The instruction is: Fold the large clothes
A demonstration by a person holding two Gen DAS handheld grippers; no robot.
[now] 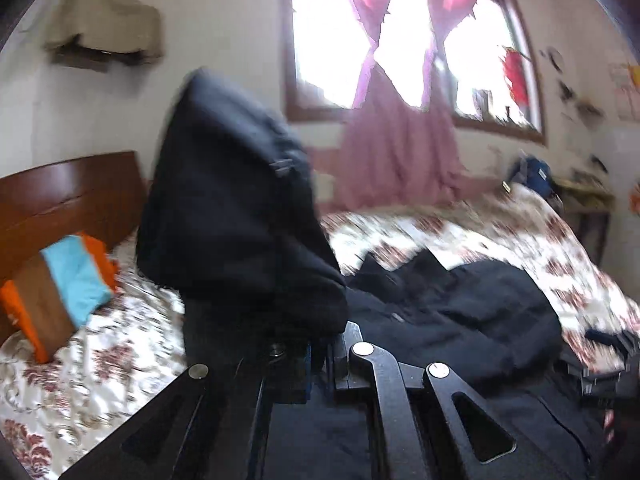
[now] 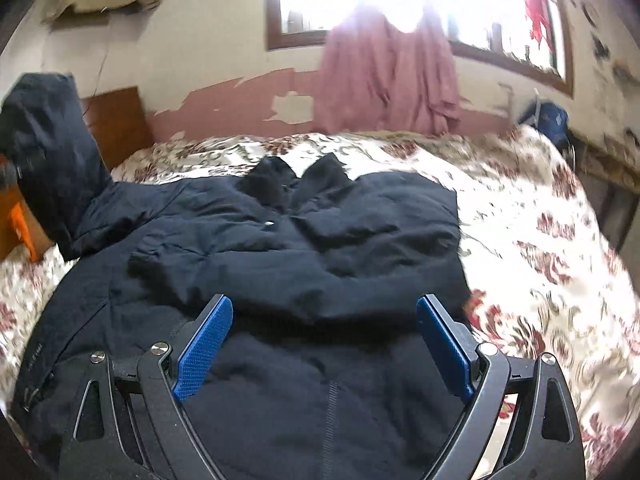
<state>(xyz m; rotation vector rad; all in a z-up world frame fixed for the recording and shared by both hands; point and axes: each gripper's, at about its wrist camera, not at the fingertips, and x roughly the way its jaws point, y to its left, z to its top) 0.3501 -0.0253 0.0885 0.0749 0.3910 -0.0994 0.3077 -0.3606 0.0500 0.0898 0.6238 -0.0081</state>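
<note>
A large dark navy padded jacket (image 2: 304,240) lies spread on the floral bedspread (image 2: 540,240), collar toward the window. Its right-hand sleeve is folded across the chest. My left gripper (image 1: 320,356) is shut on the jacket's left sleeve (image 1: 236,208) and holds it raised above the bed; that lifted sleeve also shows in the right wrist view (image 2: 48,152). My right gripper (image 2: 324,344) is open and empty, its blue pads (image 2: 206,348) spread wide just above the jacket's lower body.
A wooden headboard (image 1: 60,196) stands at the left, with a folded orange, blue and brown stack (image 1: 60,280) beside it. A pink curtain (image 2: 388,76) hangs under the window. A blue bag (image 2: 552,120) sits at the bed's far right corner.
</note>
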